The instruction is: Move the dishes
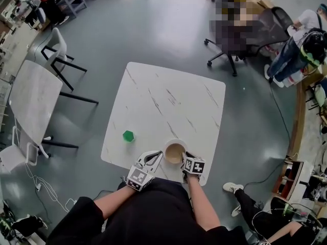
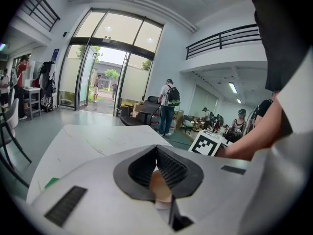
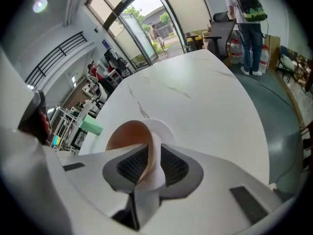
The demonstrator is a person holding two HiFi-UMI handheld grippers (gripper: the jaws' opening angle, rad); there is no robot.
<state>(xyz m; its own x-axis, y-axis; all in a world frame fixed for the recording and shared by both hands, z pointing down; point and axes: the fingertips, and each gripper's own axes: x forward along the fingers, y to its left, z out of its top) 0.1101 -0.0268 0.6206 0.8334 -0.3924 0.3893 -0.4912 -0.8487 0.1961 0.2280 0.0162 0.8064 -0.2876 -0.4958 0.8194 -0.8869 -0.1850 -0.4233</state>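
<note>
The white bowl [image 1: 174,151], tan inside, is held between both sets of jaws. The right gripper [image 3: 149,163] and left gripper [image 2: 159,173] each clamp narrowly on its rim. The marble table [image 1: 168,96] stretches beyond, and a green block [image 1: 128,136] lies left of them.

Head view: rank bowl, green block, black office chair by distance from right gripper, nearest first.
1. The white bowl with tan inside: clamped in the right gripper, at the white marble table's near edge.
2. The small green block: on the table, leftward.
3. The black office chair: floor, past the table's far right corner.
</note>
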